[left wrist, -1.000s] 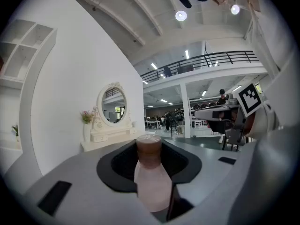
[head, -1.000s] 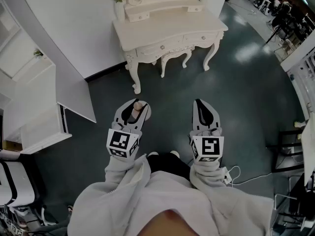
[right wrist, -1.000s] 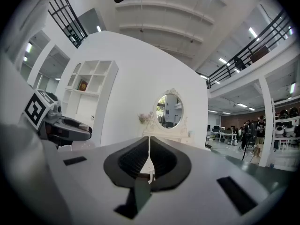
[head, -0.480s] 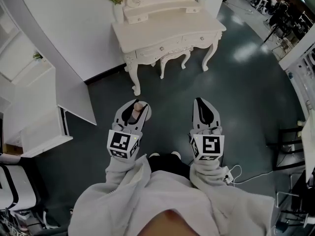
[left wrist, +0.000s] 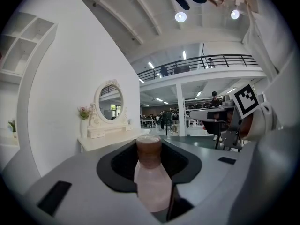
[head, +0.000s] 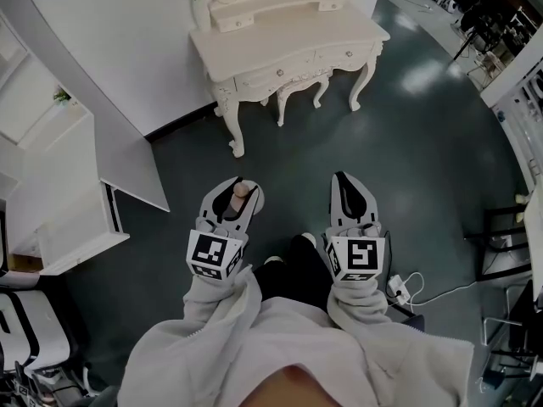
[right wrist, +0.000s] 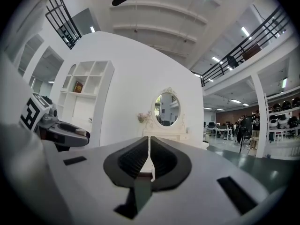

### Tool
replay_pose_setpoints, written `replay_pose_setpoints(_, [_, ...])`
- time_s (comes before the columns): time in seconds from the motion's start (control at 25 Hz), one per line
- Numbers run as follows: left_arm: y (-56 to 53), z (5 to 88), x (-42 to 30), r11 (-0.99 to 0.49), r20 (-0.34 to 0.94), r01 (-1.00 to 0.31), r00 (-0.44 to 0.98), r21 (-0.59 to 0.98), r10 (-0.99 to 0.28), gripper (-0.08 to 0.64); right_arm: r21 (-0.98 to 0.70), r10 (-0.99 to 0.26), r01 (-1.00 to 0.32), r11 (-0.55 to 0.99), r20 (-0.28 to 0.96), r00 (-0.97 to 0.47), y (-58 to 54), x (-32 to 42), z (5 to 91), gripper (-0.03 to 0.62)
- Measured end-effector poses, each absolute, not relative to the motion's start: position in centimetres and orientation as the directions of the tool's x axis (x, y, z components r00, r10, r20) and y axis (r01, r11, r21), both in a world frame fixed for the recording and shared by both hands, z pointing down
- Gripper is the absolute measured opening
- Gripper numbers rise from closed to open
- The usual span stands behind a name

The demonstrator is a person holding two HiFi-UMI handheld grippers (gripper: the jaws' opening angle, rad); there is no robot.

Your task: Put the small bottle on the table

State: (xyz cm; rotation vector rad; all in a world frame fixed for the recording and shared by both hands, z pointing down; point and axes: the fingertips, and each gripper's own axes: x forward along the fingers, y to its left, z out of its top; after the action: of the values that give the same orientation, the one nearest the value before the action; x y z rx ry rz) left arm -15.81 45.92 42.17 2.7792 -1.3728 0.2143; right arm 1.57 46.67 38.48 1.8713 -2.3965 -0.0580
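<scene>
Since a second ago the cream bench (head: 280,41) has slid higher in the head view, so its mirror is now cut by the top edge, and my dark trouser leg (head: 301,265) has come forward between my two sleeves. Both claws sit at much the same spots in the frame as before. My left claw (head: 233,188), lower left of centre, is clamped on the small bottle (head: 241,191): in the left gripper view the pale pink body with its brownish cap stands upright between the jaws, whose pads press on its sides. The bottle is over the dark floor (head: 424,159), well apart from the bench, which stands at the upper middle of the frame against the white wall. My right claw (head: 345,181), lower right of centre, has its jaws drawn together with only a thin slit between them and nothing in it. Each claw carries its marker cube just ahead of my grey sleeve. A vase of pink flowers (head: 200,2) stands at the bench's left end. A white shelf unit (head: 59,168) fills the left edge, and a white cable with a plug (head: 403,288) lies on the floor at the lower right.
</scene>
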Motion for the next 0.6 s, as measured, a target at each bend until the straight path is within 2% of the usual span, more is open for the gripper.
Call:
replay_pose_setpoints(0.24, [44.3, 42.4, -15.3, -0.607, 0.14, -0.794, 0.598, -0.033, -0.789, 0.152, 0.081, -0.97, -0.967, 0.241, 0.062, -0.237, 44.8, 2.2, 38.9, 0.037])
replay_pose_setpoints(0.6, [38.2, 41.4, -15.5, -0.551, 0.126, -0.833, 0.542, -0.05, -0.831, 0.152, 0.08, -0.95, -0.947, 0.311, 0.054, -0.307, 38.0, 1.9, 38.1, 0.037])
